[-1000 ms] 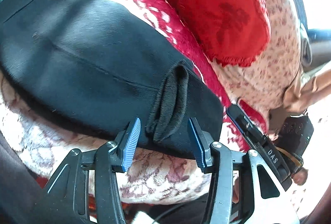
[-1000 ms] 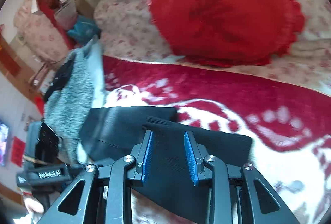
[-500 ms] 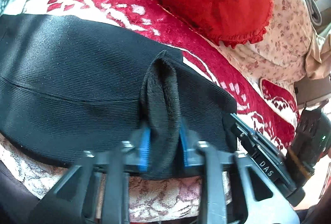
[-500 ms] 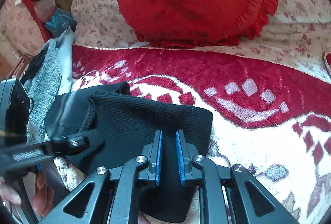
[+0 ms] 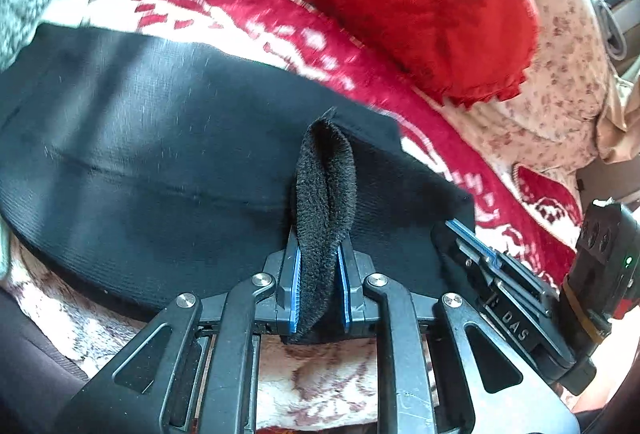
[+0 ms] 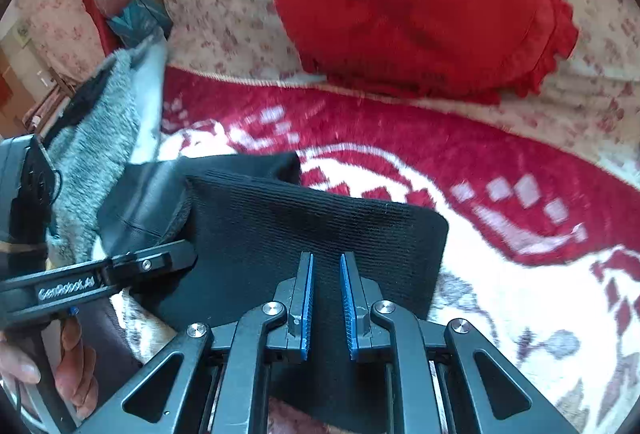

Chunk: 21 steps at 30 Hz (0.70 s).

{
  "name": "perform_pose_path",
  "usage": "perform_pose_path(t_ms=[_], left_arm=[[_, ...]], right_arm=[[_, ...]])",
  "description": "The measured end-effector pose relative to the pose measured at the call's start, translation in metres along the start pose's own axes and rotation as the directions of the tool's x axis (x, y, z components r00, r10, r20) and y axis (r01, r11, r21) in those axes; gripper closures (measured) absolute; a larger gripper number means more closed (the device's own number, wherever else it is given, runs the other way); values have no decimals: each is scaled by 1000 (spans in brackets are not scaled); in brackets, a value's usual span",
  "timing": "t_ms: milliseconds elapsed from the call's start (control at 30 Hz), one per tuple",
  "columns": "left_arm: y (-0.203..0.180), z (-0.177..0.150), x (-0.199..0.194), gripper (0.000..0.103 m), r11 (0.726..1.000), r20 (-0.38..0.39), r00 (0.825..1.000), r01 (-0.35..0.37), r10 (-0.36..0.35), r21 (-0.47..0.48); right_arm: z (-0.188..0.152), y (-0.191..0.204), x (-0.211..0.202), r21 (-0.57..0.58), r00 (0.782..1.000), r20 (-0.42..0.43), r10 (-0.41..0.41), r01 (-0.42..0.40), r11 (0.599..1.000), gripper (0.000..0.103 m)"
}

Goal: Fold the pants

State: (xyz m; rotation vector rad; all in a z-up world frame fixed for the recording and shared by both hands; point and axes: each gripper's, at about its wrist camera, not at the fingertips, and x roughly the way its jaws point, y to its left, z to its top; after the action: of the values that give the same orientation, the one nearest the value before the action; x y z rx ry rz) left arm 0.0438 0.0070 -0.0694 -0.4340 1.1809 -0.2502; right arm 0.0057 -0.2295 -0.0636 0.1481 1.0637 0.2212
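A red-and-white patterned blanket (image 5: pixel 280 29) covers the bed, a red round cushion (image 6: pixel 416 5) at twelve o'clock. The black pants (image 5: pixel 160 169) lie flat on it at the near edge — long axis running nine to three o'clock across the left wrist view, the fleecy open end at three. The left gripper (image 5: pixel 319 282) has just closed, pinching that fleece-lined edge. The right gripper (image 6: pixel 325 298) stands narrow — pads clamped on ribbed black fabric.

Both tools are built of black angular linkages pinned with silver round-headed screws. The left gripper (image 5: pixel 319 274) and right gripper (image 6: pixel 326 298) are lined with ribbed blue pads (image 6: pixel 307 298). White lettering is printed along each body.
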Motion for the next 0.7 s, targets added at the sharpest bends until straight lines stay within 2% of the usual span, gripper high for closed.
perform_pose_path(t_ms=[100, 367, 500, 600, 700], left_arm=[[-4, -2, -1, 89, 1000, 16, 1000, -17, 17, 17], [-11, -6, -4, 88, 996, 41, 997, -64, 61, 61], [-12, -7, -3, 86, 995, 46, 996, -77, 74, 63], [-15, -9, -6, 79, 990, 61, 992, -112, 107, 84], [-15, -11, -11, 75, 988, 62, 990, -128, 123, 86]], right_arm=[[2, 0, 4, -1, 1000, 9, 3, -3, 1000, 90], [-11, 15, -28, -58, 1000, 14, -10, 11, 998, 90], [-32, 25, -19, -93, 999, -39, -14, 10, 996, 90], [-37, 30, -15, -107, 998, -34, -45, 41, 993, 90], [-30, 33, -24, -97, 999, -34, -12, 9, 995, 90]])
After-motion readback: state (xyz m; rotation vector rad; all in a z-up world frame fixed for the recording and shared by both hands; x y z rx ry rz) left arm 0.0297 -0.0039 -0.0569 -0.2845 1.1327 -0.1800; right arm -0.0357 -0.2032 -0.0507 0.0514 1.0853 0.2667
